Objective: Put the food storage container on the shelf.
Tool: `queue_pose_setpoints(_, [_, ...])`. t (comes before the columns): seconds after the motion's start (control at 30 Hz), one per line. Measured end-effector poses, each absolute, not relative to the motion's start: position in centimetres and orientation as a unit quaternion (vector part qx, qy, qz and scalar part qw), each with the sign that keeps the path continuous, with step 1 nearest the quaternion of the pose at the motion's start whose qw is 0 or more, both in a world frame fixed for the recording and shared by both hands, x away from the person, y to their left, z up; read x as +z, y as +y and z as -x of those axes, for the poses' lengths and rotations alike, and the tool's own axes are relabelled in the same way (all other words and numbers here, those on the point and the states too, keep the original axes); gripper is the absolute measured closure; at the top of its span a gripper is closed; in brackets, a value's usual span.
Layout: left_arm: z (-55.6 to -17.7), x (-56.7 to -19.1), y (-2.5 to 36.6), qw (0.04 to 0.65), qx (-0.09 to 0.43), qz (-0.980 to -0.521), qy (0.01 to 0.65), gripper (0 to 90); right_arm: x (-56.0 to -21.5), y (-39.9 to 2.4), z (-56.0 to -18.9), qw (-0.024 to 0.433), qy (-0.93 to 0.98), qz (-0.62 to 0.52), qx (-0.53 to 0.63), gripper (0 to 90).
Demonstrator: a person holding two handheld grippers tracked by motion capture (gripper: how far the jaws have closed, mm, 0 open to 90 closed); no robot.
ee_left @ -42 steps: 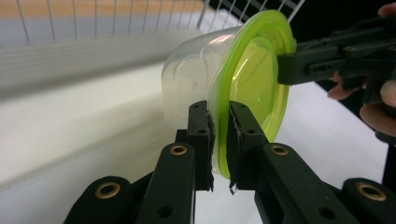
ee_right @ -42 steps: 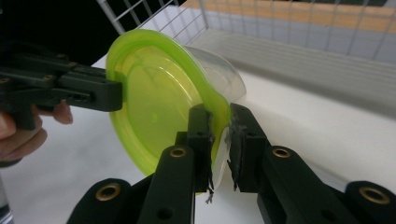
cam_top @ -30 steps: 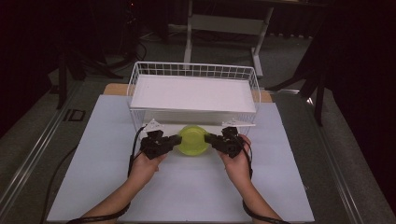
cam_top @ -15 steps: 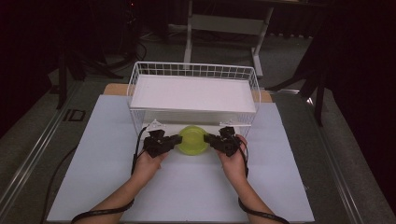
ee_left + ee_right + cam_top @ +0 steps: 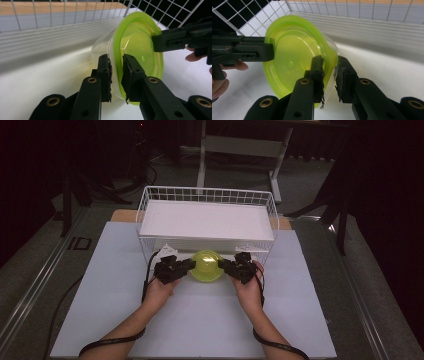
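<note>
A clear round container with a yellow-green lid [image 5: 206,266] is held on edge between both grippers, just in front of the wire basket. My left gripper [image 5: 189,266] pinches its rim from the left. In the left gripper view the jaws [image 5: 116,60] are shut on the lid's edge [image 5: 140,42], with the right gripper's jaws [image 5: 160,42] clamped on the far rim. My right gripper [image 5: 223,265] grips the opposite side. In the right gripper view it [image 5: 330,61] is shut on the rim of the container [image 5: 294,55], and the left gripper [image 5: 269,51] shows across it.
A white wire basket [image 5: 207,195] with a white lined floor stands right behind the container, its front wall close to it. The white table sheet [image 5: 200,320] stretches toward the person. A desk frame and dark floor lie beyond the table.
Both hands and the container have shifted slightly away from the person, toward the basket's front wall. The grips are unchanged.
</note>
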State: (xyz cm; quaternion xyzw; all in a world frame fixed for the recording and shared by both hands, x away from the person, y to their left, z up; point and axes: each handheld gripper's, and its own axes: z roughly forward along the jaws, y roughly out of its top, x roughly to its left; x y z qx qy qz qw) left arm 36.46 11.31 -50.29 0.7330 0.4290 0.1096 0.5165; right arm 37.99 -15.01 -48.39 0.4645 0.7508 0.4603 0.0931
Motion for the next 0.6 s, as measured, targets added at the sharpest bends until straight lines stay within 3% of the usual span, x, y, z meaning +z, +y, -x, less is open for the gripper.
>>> queue_pose_setpoints(0.6, [-37.38, -50.88, 11.03, 0.527, 0.145, -0.699, 0.462, 67.0, -49.27, -14.29, -38.55, 0.138, 0.727, -0.479, 0.471, 68.0])
